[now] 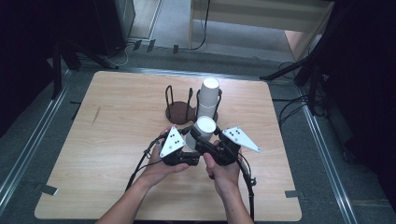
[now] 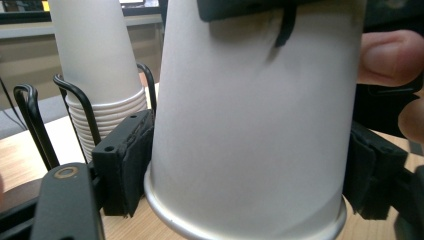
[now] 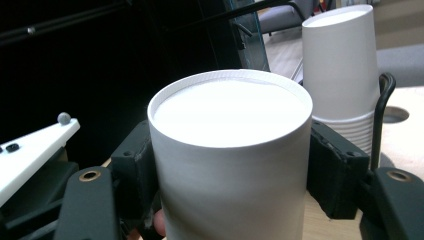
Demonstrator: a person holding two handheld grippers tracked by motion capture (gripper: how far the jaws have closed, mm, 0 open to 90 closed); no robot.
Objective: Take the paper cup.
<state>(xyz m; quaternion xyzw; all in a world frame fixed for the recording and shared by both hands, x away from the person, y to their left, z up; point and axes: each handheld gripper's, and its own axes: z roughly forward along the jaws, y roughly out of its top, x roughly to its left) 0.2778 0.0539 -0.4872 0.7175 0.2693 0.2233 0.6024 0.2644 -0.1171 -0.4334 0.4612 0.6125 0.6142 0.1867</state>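
Right claw [image 3: 230, 175] clamped on upside-down cup [image 1: 203, 132] at frame centre, left claw [image 2: 240, 185] loosely bracketing its rim; likely separating cups, next needing steady pull.

Wide bare tabletop [image 1: 112, 140] is lying open to the left of the hands and along the near edge, and a narrower strip is running down the right side. Behind the two tools, the wire cup holder [image 1: 180, 105] and the stack of upturned paper cups [image 1: 208, 98] are blocking the way forward. The upturned paper cup [image 1: 201, 132] is standing just in front of that stack, filling the gap between left tool [image 1: 187, 135] and right tool [image 1: 205, 140].
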